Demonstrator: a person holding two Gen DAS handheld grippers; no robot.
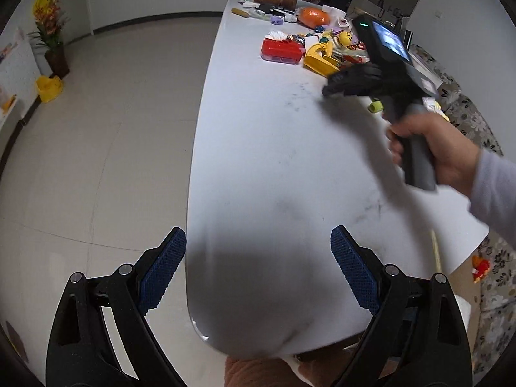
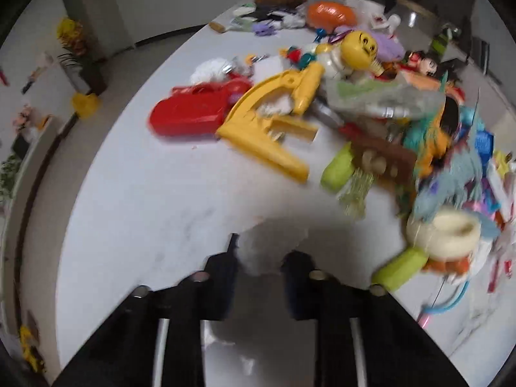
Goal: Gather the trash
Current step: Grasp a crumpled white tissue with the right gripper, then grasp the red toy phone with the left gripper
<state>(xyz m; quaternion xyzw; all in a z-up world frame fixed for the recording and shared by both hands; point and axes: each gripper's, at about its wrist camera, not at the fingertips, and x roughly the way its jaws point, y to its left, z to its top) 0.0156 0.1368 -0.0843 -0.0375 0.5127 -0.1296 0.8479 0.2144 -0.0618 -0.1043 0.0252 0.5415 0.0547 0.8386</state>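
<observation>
My left gripper [image 1: 258,267] is open and empty, held over the near end of the white table [image 1: 258,148]. My right gripper [image 2: 259,258] is shut on a white crumpled piece of trash [image 2: 271,245] just above the tabletop; the view is blurred. In the left wrist view the right gripper [image 1: 332,87] is held by a hand over the table's right side, near the toy pile [image 1: 325,51]. The pile includes a red case [image 2: 193,113], a yellow plastic toy [image 2: 274,119] and a yellow-headed figure [image 2: 358,48].
More clutter with an orange object [image 1: 314,16] lies at the table's far end. Green cylinders [image 2: 338,167] and a cream ring [image 2: 448,232] lie at the right. A floral sofa [image 1: 467,119] is right of the table, a flower pot [image 1: 54,48] by the left wall.
</observation>
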